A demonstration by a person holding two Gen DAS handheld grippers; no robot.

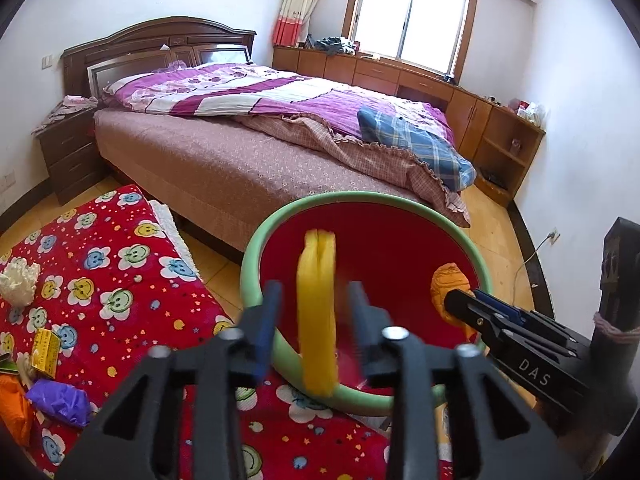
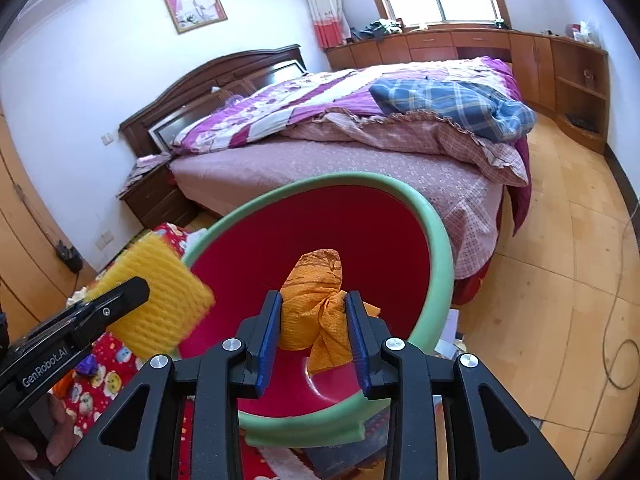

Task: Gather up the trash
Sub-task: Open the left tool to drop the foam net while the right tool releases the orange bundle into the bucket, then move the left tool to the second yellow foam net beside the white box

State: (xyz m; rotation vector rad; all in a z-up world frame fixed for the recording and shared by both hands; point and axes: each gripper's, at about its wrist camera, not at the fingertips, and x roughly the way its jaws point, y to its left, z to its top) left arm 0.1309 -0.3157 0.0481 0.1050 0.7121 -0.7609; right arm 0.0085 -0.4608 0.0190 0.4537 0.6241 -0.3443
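Observation:
A red basin with a green rim (image 1: 360, 197) (image 2: 436, 240) stands tilted toward me on the floor by the bed. My left gripper (image 1: 314, 286) (image 2: 108, 304) hangs over its mouth, open. A yellow foam net sleeve (image 1: 316, 320) (image 2: 160, 292) sits between its fingers with a gap on each side. My right gripper (image 2: 313, 296) (image 1: 464, 300) is beside it on the right, also over the basin. It is shut on a crumpled orange paper wad (image 2: 308, 308) (image 1: 448, 280), with both blue pads pressed against it.
A red flower-print mat (image 1: 120, 264) lies left of the basin with loose trash on it: a white wad (image 1: 18, 282), a yellow box (image 1: 45, 348), a purple bag (image 1: 60, 400). The bed (image 1: 240, 152) is just behind. A cable (image 2: 616, 340) trails on the wooden floor at right.

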